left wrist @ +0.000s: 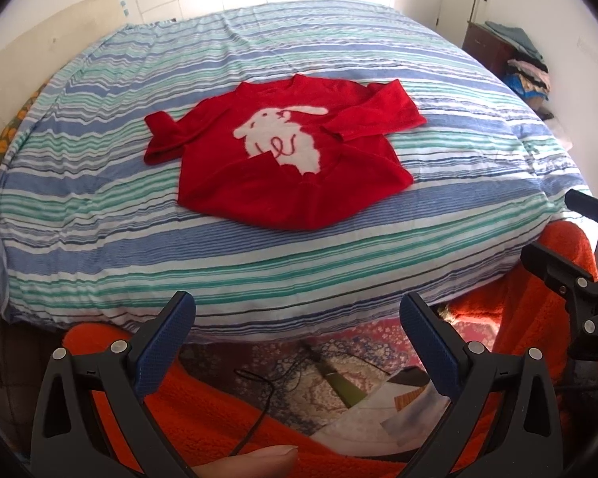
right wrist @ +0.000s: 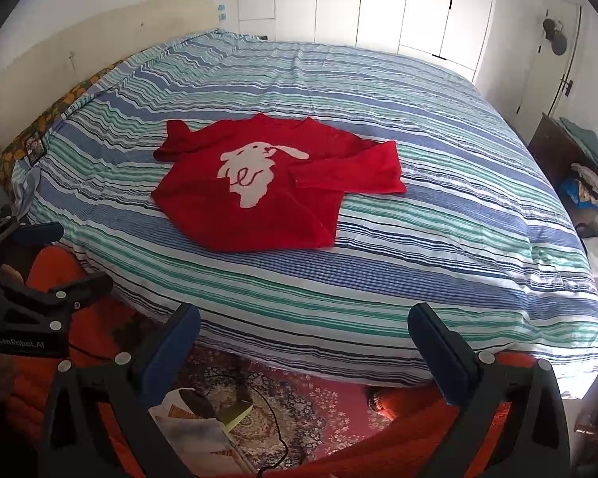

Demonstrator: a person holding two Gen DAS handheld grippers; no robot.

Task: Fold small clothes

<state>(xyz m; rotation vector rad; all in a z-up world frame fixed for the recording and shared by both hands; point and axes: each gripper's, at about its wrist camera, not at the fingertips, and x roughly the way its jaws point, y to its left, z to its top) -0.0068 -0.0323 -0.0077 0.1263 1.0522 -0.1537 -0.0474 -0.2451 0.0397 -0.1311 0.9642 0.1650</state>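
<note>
A red sweater (left wrist: 283, 167) with a white rabbit on its chest lies face up on the bed (left wrist: 99, 247), around the middle of the striped duvet and well in from the foot edge. Its hem points toward the foot of the bed and its collar toward the far side, so the long axis runs straight away from both tools. One sleeve is folded across the body on the right; the other sticks out to the left, bunched at the cuff.

The left hand-held gripper (left wrist: 299, 318) hangs just off the foot edge, jaws spread wide and holding nothing. The right hand-held gripper (right wrist: 305, 330) is beside it at the same edge, equally wide and empty. Neither touches the sweater; both sit well short of the hem.

From the left tool the sweater lies almost dead ahead; from the right tool it lies ahead and to the left. So the left looks slightly better placed for the loose sleeve, and both must reach forward over the duvet first.
</note>
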